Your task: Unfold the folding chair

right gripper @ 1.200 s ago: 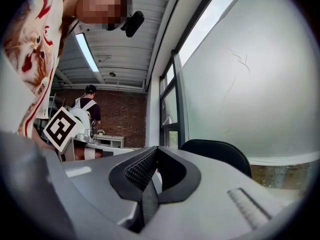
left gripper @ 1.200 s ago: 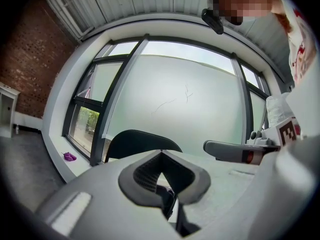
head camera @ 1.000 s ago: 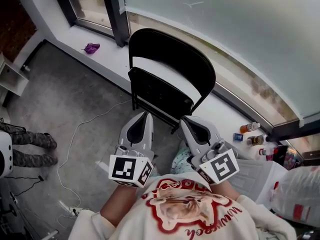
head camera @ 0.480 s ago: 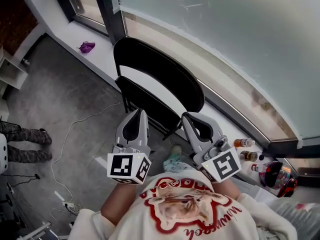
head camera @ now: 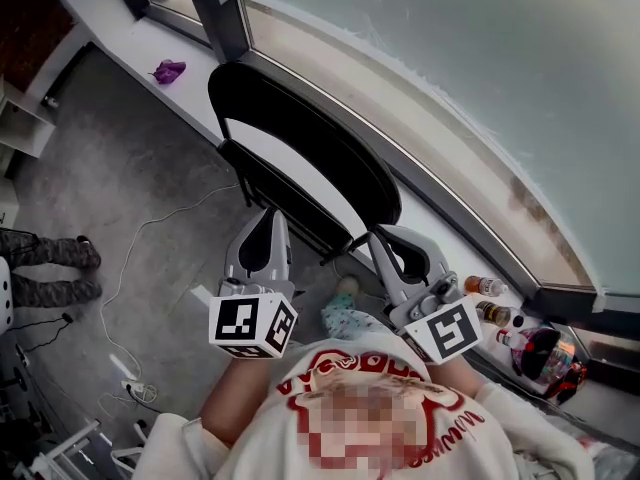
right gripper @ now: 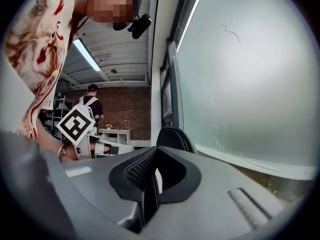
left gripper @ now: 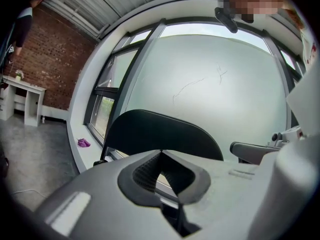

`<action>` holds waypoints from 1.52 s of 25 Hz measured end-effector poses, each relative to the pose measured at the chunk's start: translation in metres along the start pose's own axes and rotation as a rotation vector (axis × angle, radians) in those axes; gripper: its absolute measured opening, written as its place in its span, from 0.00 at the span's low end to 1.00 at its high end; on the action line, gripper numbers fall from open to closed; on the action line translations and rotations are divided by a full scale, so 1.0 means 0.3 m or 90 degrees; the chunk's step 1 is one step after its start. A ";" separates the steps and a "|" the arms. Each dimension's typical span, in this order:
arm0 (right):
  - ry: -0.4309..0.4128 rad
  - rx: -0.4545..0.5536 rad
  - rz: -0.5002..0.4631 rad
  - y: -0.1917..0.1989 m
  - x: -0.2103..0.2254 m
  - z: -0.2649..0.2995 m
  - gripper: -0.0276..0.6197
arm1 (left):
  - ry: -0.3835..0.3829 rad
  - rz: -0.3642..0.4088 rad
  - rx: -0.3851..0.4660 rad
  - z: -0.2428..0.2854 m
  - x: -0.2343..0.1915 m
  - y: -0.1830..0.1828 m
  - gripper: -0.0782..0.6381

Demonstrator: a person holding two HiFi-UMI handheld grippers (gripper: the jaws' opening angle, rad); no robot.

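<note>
Here the folded chair (head camera: 300, 138) stands on the grey floor (head camera: 120, 198), beside the white sill (head camera: 150, 48) under the frosted window (head camera: 480, 58). My left gripper (head camera: 270, 216) and right gripper (head camera: 385, 238) are both closed and empty, near it.

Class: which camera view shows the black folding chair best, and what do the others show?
The head view: the folding chair shows whole from above, seat still folded up. The left gripper view shows only its backrest; the right gripper view, an edge-on sliver of it.
</note>
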State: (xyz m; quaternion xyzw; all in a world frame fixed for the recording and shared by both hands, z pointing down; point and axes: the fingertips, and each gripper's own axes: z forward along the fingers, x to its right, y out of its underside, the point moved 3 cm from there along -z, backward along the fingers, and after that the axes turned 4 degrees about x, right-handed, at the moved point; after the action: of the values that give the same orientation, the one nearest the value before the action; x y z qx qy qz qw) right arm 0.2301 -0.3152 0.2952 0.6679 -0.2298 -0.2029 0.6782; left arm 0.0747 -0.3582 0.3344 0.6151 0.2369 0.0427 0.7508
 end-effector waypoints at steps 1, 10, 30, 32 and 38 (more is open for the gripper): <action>0.000 0.002 0.001 0.001 0.004 -0.002 0.08 | -0.003 0.000 -0.004 0.003 -0.002 0.007 0.11; 0.016 -0.007 -0.002 0.045 0.033 -0.063 0.08 | -0.035 0.000 -0.036 0.031 -0.013 0.060 0.20; 0.090 -0.111 0.058 0.354 0.144 -0.173 0.33 | -0.157 -0.115 -0.142 0.107 -0.103 0.300 0.52; 0.093 -0.117 0.062 0.383 0.150 -0.160 0.34 | -0.174 -0.132 -0.153 0.128 -0.111 0.318 0.54; 0.087 -0.131 0.073 0.434 0.155 -0.104 0.36 | -0.250 -0.169 -0.173 0.195 -0.152 0.410 0.56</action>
State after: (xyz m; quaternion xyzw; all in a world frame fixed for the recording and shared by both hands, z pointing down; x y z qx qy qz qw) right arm 0.2820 -0.3134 0.4272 0.5925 -0.1987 -0.1407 0.7679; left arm 0.0862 -0.3977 0.4721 0.4687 0.1575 -0.1446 0.8571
